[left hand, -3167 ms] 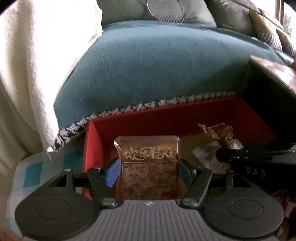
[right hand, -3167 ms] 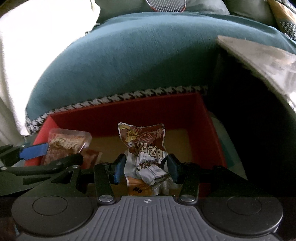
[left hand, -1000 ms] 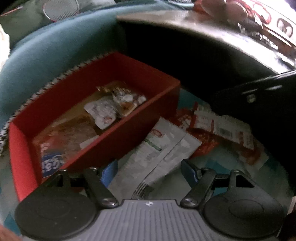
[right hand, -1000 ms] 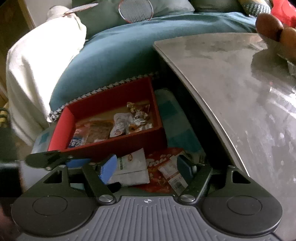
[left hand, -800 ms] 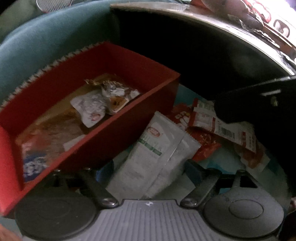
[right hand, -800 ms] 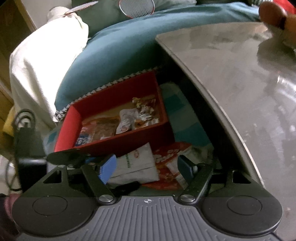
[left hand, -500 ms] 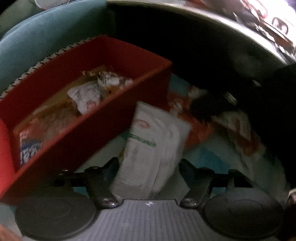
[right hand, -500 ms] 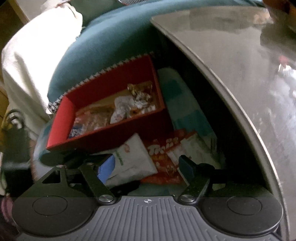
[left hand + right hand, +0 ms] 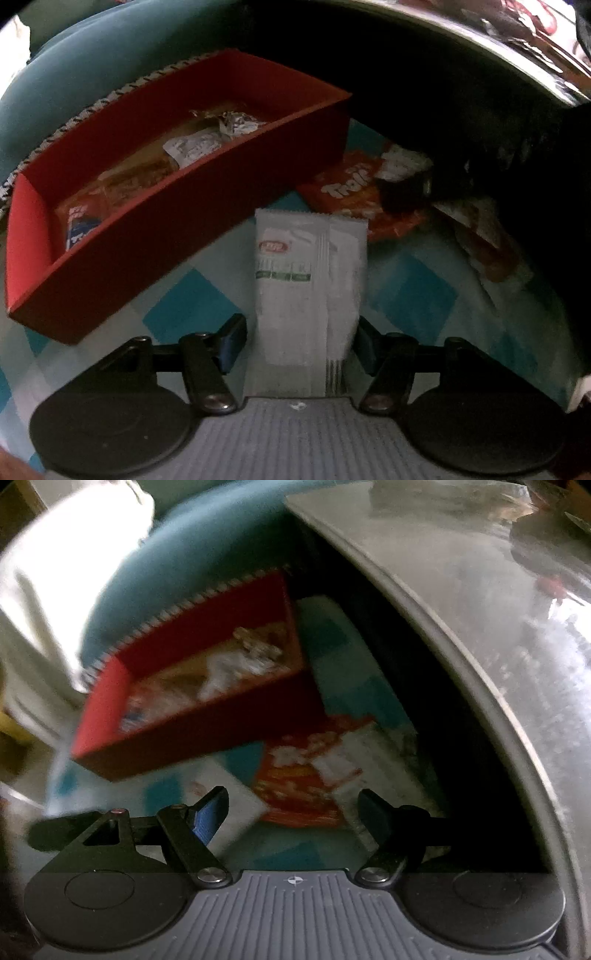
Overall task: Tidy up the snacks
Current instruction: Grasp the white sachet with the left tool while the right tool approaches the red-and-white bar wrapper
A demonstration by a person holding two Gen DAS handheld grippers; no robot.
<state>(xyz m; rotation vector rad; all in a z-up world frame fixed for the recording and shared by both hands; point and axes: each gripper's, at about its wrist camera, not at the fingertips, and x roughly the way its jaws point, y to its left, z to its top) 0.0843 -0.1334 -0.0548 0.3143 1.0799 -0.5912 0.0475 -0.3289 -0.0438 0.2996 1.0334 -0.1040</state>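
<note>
Left wrist view: the left gripper [image 9: 301,339] has its jaws closing around a white packet [image 9: 308,291] lying on the checked mat [image 9: 406,295], beside the red box [image 9: 147,236].

Right wrist view: the right gripper [image 9: 293,812] has its jaws opening, empty, above an orange packet [image 9: 303,775].

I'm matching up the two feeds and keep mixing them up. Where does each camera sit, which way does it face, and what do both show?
Left wrist: on the left gripper, angled down at a white packet between its closing jaws; only its fingers show.
Right wrist: on the right gripper, angled down at an orange packet; jaws opening, nothing gripped.
Shared: red box, both packets, checked mat.
</note>
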